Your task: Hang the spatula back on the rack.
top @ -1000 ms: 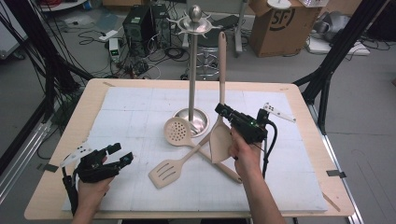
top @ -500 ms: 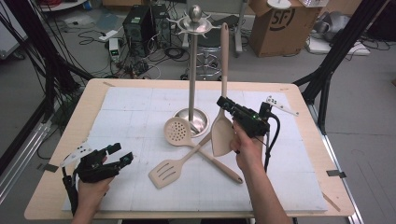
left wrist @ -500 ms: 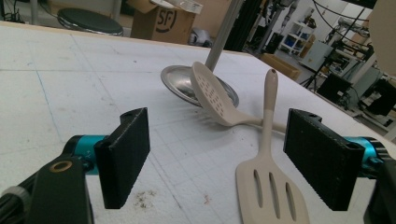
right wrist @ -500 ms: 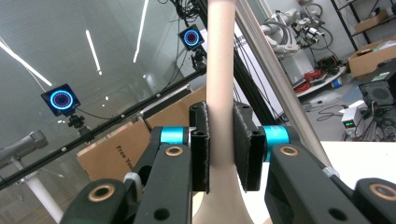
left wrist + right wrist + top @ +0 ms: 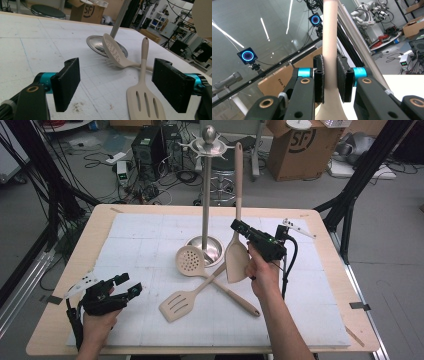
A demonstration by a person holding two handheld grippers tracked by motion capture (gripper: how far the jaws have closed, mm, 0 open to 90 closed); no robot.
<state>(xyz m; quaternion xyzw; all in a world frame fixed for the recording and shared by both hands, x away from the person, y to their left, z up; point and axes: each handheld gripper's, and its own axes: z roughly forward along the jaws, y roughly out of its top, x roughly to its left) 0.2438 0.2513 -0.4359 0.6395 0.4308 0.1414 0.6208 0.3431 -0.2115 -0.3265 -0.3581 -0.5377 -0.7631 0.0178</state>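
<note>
The right claw [image 5: 239,227] holds the solid spatula [image 5: 236,262] upright by its handle, just beside the utensil stand [image 5: 208,195].

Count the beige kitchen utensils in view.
3: a solid turner held upright in the right gripper, a slotted turner and a perforated skimmer crossed on the table.

You saw even, diffuse overhead light in the high view, with soft shadows on the white mat [image 5: 150,235]. In the right gripper view, ceiling strip lights [image 5: 264,28] glared on glass. The near black pads [image 5: 67,83] were slightly soft, and straight lines bowed toward the edges.
</note>
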